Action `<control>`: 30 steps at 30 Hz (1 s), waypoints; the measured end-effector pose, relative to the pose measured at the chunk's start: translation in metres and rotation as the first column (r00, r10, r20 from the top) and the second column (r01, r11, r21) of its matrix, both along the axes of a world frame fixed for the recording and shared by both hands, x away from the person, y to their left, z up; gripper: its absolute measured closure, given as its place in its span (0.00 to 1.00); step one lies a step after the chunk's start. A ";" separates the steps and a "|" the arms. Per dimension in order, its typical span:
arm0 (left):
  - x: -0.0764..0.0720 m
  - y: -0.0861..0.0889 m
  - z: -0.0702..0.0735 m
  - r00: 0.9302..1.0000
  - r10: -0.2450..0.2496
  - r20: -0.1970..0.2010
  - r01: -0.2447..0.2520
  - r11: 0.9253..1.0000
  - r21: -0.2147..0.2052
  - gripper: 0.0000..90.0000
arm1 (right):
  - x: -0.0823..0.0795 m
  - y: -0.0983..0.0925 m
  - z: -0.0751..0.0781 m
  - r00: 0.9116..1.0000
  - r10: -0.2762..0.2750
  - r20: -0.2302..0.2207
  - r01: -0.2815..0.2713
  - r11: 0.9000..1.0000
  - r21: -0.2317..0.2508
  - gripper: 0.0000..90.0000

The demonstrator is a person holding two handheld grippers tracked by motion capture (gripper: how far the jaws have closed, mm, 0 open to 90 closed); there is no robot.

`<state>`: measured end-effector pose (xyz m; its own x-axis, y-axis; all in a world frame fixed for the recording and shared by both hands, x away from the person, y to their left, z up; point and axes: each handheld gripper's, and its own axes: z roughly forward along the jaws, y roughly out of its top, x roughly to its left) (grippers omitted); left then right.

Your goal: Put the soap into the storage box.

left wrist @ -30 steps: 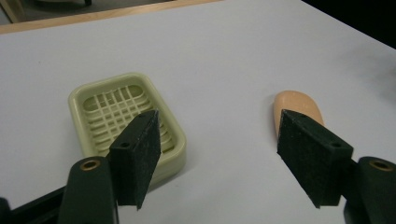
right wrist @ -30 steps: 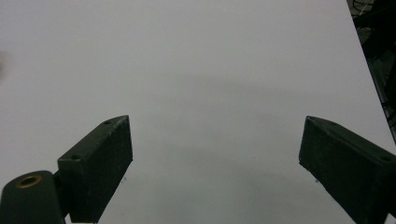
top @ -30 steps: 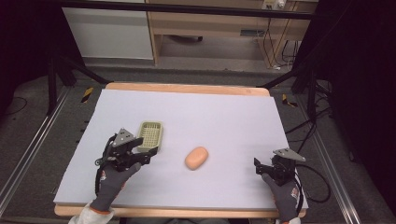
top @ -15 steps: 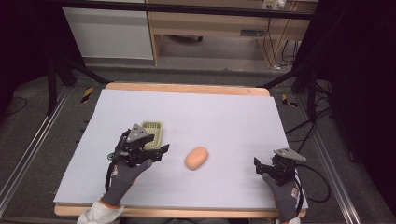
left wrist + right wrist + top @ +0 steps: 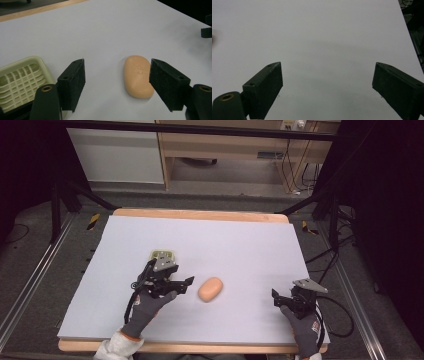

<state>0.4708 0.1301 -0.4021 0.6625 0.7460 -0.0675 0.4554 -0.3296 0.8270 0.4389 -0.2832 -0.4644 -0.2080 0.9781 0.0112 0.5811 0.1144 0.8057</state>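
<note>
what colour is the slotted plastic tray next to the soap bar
Pale yellow-green; the slotted plastic soap tray shows best in the left gripper view.

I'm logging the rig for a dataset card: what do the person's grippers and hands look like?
Both hands wear dark grey gloves; the right glove has a red mark, and a white sleeve shows at the left. The left gripper and right gripper are black, with flat rectangular pads, grey three-cornered plates and black cables.

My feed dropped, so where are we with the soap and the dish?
Nothing looks done yet: the soap lies on the white sheet, beside the soap dish, not in it. In hand: the left tongs are open, aimed at the soap. The right tongs are open, idle. Grasping it is left, perhaps placing it.
</note>
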 end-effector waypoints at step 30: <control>0.008 -0.067 -0.020 0.991 -0.112 -0.076 0.122 0.983 0.135 0.27 | 0.000 -0.002 0.000 1.000 0.006 -0.013 -0.006 1.000 0.009 0.11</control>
